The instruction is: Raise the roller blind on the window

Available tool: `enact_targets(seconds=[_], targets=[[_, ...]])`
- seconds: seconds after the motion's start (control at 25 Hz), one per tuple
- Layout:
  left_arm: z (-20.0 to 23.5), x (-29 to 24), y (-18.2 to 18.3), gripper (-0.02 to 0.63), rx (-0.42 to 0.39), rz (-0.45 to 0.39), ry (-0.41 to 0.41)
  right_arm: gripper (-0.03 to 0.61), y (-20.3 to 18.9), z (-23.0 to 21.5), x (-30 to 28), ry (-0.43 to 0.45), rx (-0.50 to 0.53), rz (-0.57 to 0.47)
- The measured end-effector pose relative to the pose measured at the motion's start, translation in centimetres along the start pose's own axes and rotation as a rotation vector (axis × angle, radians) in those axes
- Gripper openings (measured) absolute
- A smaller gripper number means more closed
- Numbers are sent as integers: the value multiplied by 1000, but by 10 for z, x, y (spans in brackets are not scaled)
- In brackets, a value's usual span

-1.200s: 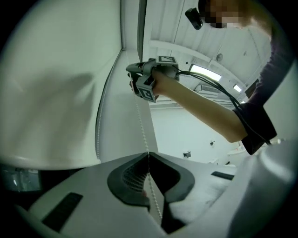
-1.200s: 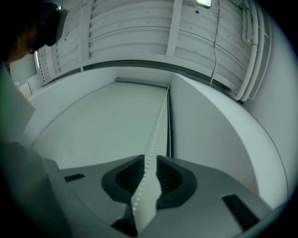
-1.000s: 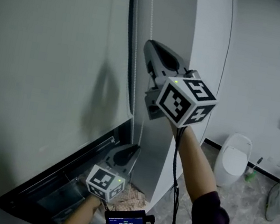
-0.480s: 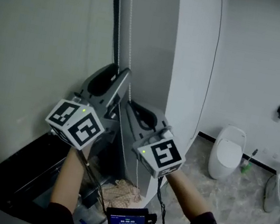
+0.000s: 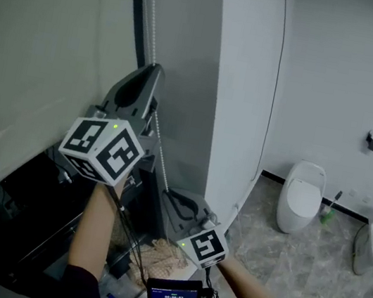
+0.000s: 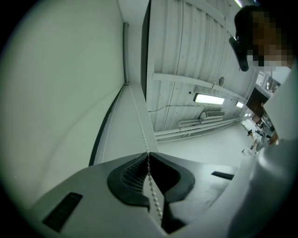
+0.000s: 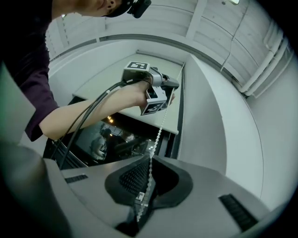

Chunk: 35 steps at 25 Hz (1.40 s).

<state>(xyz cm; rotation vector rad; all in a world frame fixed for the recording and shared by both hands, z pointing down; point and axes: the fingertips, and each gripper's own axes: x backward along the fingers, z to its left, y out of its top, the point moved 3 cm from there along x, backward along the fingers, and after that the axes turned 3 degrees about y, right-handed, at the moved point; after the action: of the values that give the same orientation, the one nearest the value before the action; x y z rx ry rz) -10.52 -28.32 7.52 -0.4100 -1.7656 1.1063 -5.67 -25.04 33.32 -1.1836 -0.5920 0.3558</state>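
Pale roller blind (image 5: 40,47) seemingly partly raised, white bead chain (image 5: 150,13) taut beside its edge

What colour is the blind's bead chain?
The bead chain is white, clearest in the left gripper view.

**Bathroom fittings at our right**

We see a white toilet (image 5: 301,197) on the marbled floor (image 5: 291,284), with a brush (image 5: 329,213) just beside it. A second white fixture (image 5: 372,245) stands near the right edge. A small lit screen (image 5: 174,297) sits at the bottom. Overhead, a strip light (image 6: 209,98) glows.
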Motion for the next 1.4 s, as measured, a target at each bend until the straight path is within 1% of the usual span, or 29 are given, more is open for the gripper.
enact_targets(seconds=[0.08,0.2,0.32,0.4,0.52,0.64,0.76,0.84,0.92,1.0,1.04,1.08,1.28,1.4], targets=[[-1,4,3,18,-40,-16,14,17,1,-12,0,5,-52,-9],[4,12,4,18,-76,-25,27,18,16,-43,-5,-1,-131,-73],[8,19,-4,18,-89,-12,37,18,57,-73,-12,-4,-165,-192],[7,26,-17,18,-107,13,40,18,91,-86,-19,8,-179,-268],[0,42,-50,18,-92,61,30,18,130,-103,-34,7,-171,-317],[-16,62,-95,18,-65,136,14,20,167,-113,-49,44,-227,-378],[-38,90,-149,18,-27,227,-20,63,197,-116,-64,101,-280,-409],[-48,112,-186,18,17,277,-46,72,207,-111,-77,119,-271,-414],[-52,132,-208,18,38,305,-52,72,209,-104,-89,112,-224,-410],[-53,139,-210,18,42,309,-48,68,215,-103,-93,90,-173,-405],[-53,138,-207,18,43,311,-47,33,219,-104,-92,81,-157,-407],[-52,136,-204,18,45,314,-46,21,223,-104,-91,75,-152,-411],[-42,145,-199,18,72,300,-25,17,224,-98,-93,67,-133,-423],[-41,148,-197,18,71,295,-15,17,224,-96,-90,55,-109,-425]])
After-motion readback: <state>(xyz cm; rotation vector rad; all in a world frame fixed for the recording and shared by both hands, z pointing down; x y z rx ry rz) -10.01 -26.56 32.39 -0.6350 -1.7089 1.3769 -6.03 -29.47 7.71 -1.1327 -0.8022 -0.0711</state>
